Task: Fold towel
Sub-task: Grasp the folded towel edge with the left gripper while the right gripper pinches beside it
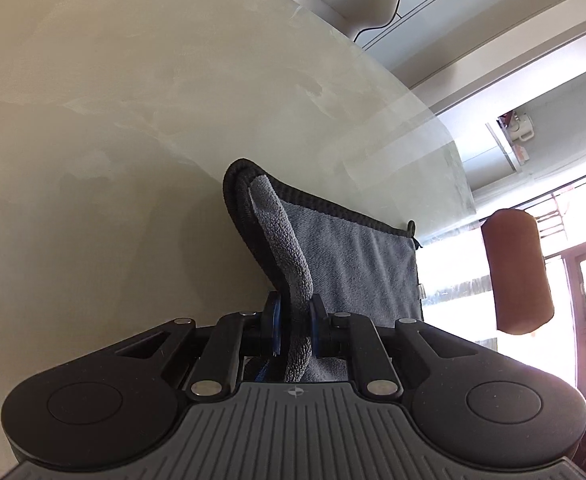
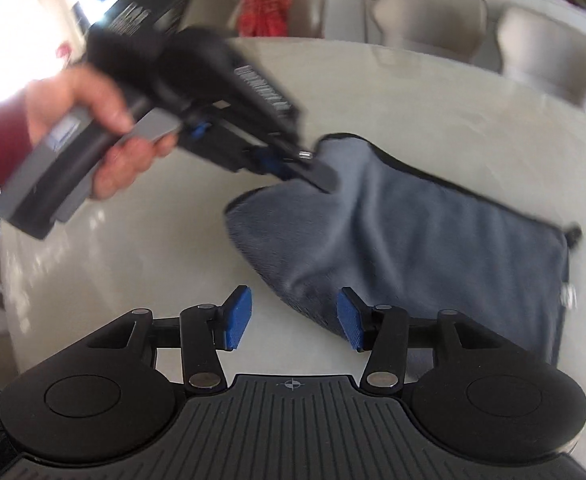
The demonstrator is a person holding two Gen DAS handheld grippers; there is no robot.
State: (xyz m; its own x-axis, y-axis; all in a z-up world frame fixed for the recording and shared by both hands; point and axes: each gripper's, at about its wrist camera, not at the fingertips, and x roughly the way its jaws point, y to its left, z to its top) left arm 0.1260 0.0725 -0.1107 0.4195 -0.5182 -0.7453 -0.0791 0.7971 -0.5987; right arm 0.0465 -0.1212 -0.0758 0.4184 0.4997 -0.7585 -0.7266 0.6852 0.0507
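Round pale table [image 2: 165,264], glossy, chairs [image 2: 549,56] at the far rim, bright window off to one side.

Left to right in the right wrist view: hand [image 2: 93,128] holds the left gripper [image 2: 325,178], angled down onto the towel [image 2: 433,248]. Its jaws are pinched on a raised fold of the grey cloth; left wrist view confirms it, fabric bunched between the 2 pads of the left gripper [image 1: 295,330], black-trimmed edge [image 1: 237,200] curling up ahead.

Towel lies right of table centre, partly lifted at the pinch, the rest flat and running away to the right, where a corner loop [image 2: 573,234] sits.

Right gripper [image 2: 293,318]: jaws wide, holding nothing. The near towel edge sits just ahead of the right pad [image 2: 349,318], offset to the right of the gap, not between the pads.

Judgement: fold is mid-way; left has its corner, right is nearer the free near edge and needs a shift right and forward to bracket it before closing. Frame is motion-blurred, so edge position is approximate.
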